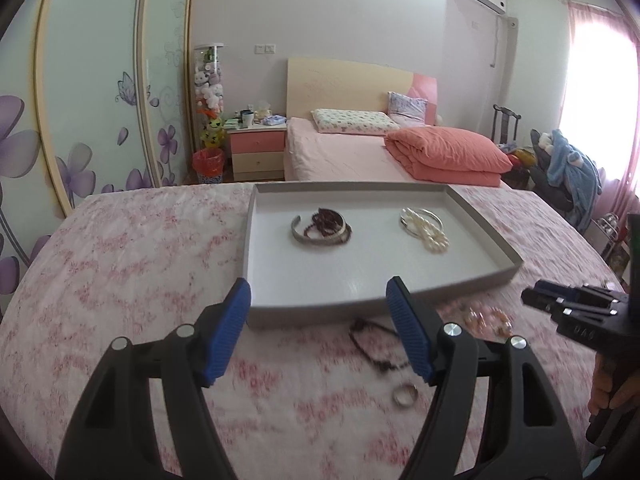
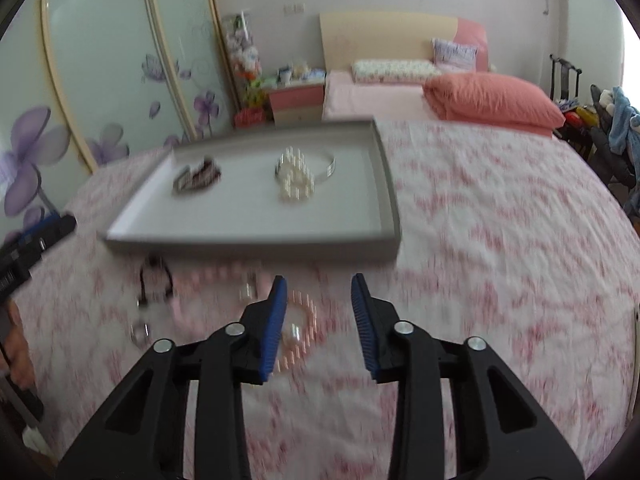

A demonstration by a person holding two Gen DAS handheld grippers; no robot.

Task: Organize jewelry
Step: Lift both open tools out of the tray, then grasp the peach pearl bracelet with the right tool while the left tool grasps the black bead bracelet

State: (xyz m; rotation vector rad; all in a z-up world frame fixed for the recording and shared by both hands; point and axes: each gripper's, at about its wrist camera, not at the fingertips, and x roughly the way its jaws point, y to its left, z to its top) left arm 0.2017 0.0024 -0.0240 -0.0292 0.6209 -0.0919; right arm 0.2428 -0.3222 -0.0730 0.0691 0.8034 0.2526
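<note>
Grey shallow cardboard tray (image 1: 256, 240) on the pink floral cloth (image 1: 120, 272) holds bangles and pearls; more jewelry lies before it. Left gripper (image 1: 320, 332) spread, right gripper (image 2: 319, 324) narrower, both empty. No readable writing.

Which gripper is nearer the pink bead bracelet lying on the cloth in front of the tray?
Right. The right gripper hovers open just above the pink bead bracelet, which shows beside its left finger. The left gripper is further off, with the bracelet out past its right finger.

Floral bedspread (image 1: 120, 280) bears tray (image 1: 256, 312), dark necklace (image 1: 372, 344), ring (image 1: 405, 394).
</note>
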